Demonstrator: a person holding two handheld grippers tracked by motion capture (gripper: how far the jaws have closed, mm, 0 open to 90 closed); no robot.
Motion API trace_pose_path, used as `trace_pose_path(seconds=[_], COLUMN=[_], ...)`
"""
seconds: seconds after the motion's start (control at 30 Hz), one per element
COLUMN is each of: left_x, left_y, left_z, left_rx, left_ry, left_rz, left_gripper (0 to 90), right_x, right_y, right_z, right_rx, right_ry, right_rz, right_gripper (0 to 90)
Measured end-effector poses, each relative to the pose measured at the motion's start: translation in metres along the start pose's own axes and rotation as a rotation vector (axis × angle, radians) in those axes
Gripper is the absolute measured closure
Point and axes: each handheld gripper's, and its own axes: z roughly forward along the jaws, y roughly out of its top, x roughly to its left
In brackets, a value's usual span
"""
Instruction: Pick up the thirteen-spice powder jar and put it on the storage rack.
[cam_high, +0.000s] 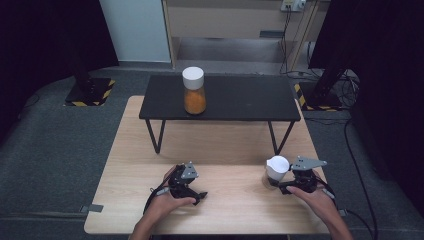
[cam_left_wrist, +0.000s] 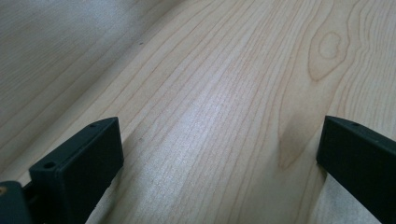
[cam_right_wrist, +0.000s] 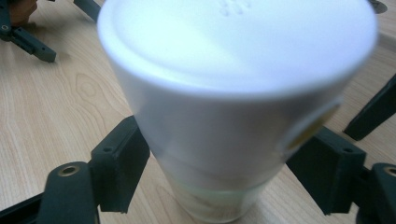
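We see the right gripper at the near right of the wooden table, its jaws drawn in on a white-capped jar that stands upright between them. In the right gripper view both black pads sit against the jar's sides just below the cap; the picture is soft there, so whether they press hard we cannot quite tell. The left gripper rests on the table near its front middle, well apart from the jar, jaws spread over bare wood. Another jar, filled with orange stuff, stands on the black stand farther back.
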Motion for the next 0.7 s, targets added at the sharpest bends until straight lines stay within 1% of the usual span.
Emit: trace_pose_path(seconds=[0.2, 0.43, 0.7], left_x=[0.0, 0.0, 0.0], left_y=[0.0, 0.0, 0.0], left_z=[0.0, 0.0, 0.0], left_rx=[0.0, 0.0, 0.0], left_ry=[0.0, 0.0, 0.0], left_rz=[0.0, 0.0, 0.0], left_gripper=[0.0, 0.0, 0.0], right_x=[0.0003, 0.001, 0.0047], right_y=[0.0029, 0.0027, 0.008], right_z=[0.0032, 0.0029, 0.0024], right_rx=[0.0, 0.0, 0.016], right_ry=[-0.003, -0.007, -0.021], right_rz=[-0.004, -0.012, -0.043], right_gripper=[29.5, 30.3, 31.2])
